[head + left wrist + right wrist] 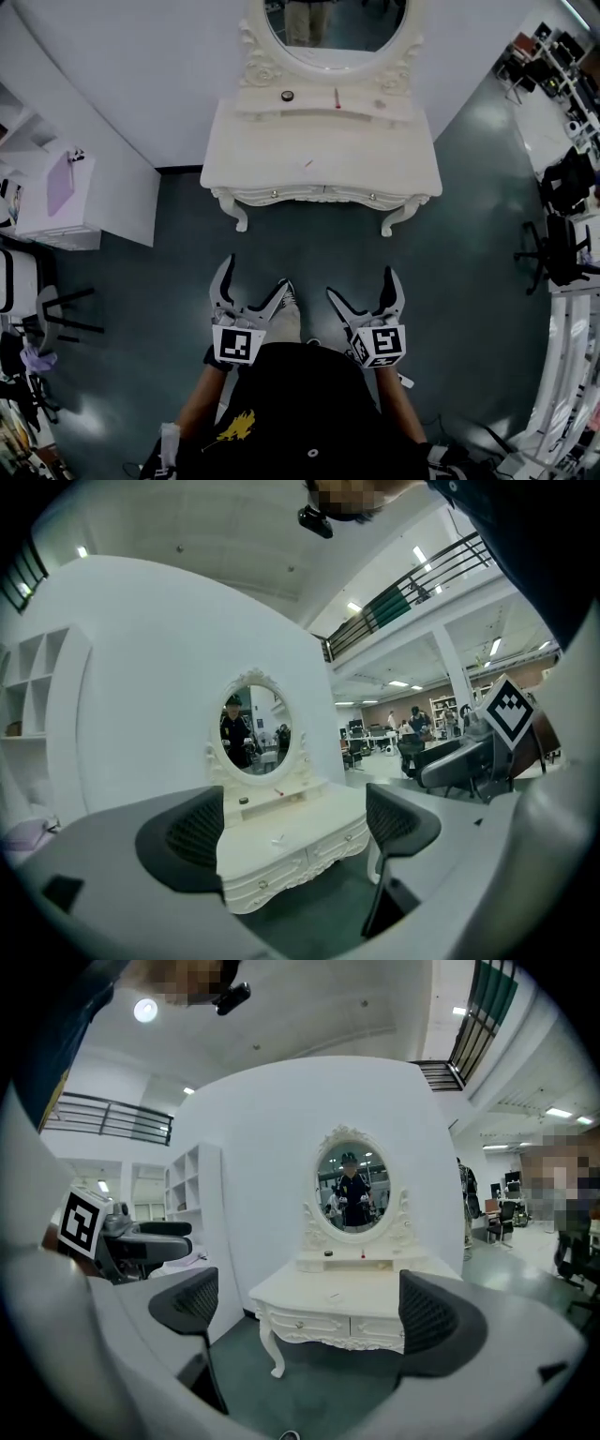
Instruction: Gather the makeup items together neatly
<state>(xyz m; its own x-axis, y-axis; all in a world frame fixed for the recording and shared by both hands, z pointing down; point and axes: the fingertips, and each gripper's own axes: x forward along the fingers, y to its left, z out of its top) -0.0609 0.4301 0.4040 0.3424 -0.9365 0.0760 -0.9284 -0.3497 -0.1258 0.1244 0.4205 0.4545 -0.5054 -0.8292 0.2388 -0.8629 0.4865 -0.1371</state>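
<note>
A white dressing table (319,155) with an oval mirror (333,23) stands against the wall ahead. On its raised back shelf lie a small dark round case (287,96) and a thin red stick (337,98). A small pale item (307,164) rests on the main top. The left gripper view shows the same case (244,801) and stick (277,793), as does the right gripper view: case (327,1253), stick (363,1256). My left gripper (255,277) and right gripper (360,284) hang over the floor, well short of the table, both open and empty.
A white cabinet (56,211) with a lilac item (60,183) stands at the left, a black stool (56,314) below it. Black office chairs (562,234) and a white desk line the right side. Dark green floor (309,253) lies between me and the table.
</note>
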